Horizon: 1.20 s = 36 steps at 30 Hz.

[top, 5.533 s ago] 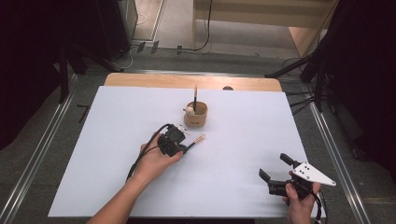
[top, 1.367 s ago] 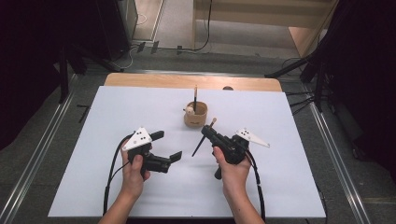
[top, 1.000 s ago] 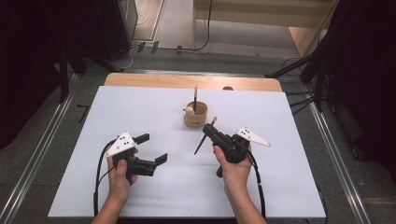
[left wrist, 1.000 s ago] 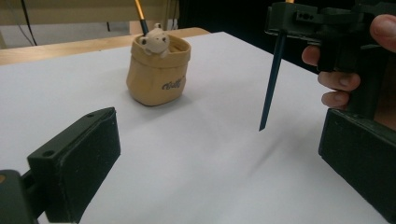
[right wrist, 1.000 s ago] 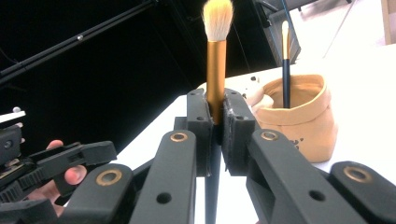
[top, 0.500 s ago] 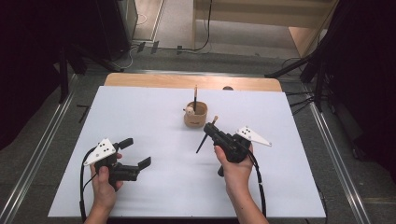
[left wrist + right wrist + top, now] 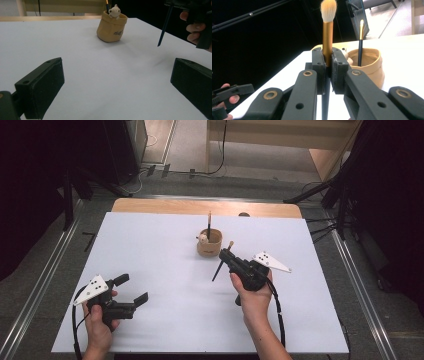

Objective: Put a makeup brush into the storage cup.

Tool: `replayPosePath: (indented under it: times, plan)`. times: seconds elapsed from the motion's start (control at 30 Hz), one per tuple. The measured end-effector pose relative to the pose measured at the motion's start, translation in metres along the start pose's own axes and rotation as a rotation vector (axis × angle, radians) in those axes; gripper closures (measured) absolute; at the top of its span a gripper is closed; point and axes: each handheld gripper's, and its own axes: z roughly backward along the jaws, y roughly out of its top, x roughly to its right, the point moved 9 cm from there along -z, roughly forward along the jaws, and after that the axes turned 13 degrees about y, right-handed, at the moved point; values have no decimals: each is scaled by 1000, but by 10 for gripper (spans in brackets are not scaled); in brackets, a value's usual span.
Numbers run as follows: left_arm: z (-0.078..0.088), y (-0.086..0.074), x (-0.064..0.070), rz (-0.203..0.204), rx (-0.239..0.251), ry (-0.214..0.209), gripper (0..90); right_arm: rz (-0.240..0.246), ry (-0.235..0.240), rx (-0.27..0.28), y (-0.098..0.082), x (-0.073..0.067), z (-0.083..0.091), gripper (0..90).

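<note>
A tan pouch-shaped cup (image 7: 209,245) with a small bear figure on its rim stands at the table's far middle, and a thin dark brush (image 7: 209,221) stands upright in it. Just in front of it and to the right, my right gripper (image 7: 229,256) is shut on a makeup brush (image 7: 218,270). The brush has a dark handle, its pale bristles point up and its handle tip hangs above the table. In the right gripper view the pads clamp its gold ferrule (image 7: 327,37), with the cup (image 7: 368,65) behind. My left gripper (image 7: 132,288) is open near the front left with nothing between its fingers. Its own view shows the cup (image 7: 111,28) and the held brush (image 7: 163,27).
The white table top (image 7: 165,250) ends in a wooden strip (image 7: 200,207) at the far side. Metal rails run along both sides, with dark stands and cables on the floor beyond. The person's right hand (image 7: 195,27) appears at the upper right of the left gripper view.
My left gripper has moved left and toward the front edge of the table, still open. The right gripper has kept still with the brush in it.
</note>
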Motion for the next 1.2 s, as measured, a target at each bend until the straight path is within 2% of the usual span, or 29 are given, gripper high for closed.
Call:
replayPosePath:
  times: [0.23, 0.3, 0.37, 0.43, 0.6, 0.7, 0.97, 1.2]
  plan:
    - [5, -7, -7, -1, -9, 7, 0, -3, -20, -8, 0, 6, 0, 848]
    - [7, -7, -10, 12, -3, 6, 0, 3, -25, -13, 1, 7, -1, 848]
    - [11, -5, -12, 18, 5, 7, 0, 17, -29, -23, 3, 7, -2, 848]
    - [15, -6, -15, 8, 6, 16, 0, 26, -31, -26, 5, 7, -2, 848]
    - [22, -6, -23, 32, 19, 33, 0, 62, -23, -23, 15, 3, -3, 848]
    - [27, -5, -27, 36, 29, 42, 0, 84, -35, -21, 20, 5, -2, 848]
    - [27, -11, -33, 32, 18, 58, 0, 123, -41, -24, 26, 11, -3, 848]
    - [30, -8, -35, 33, 35, 61, 0, 148, -51, -28, 27, 12, -8, 848]
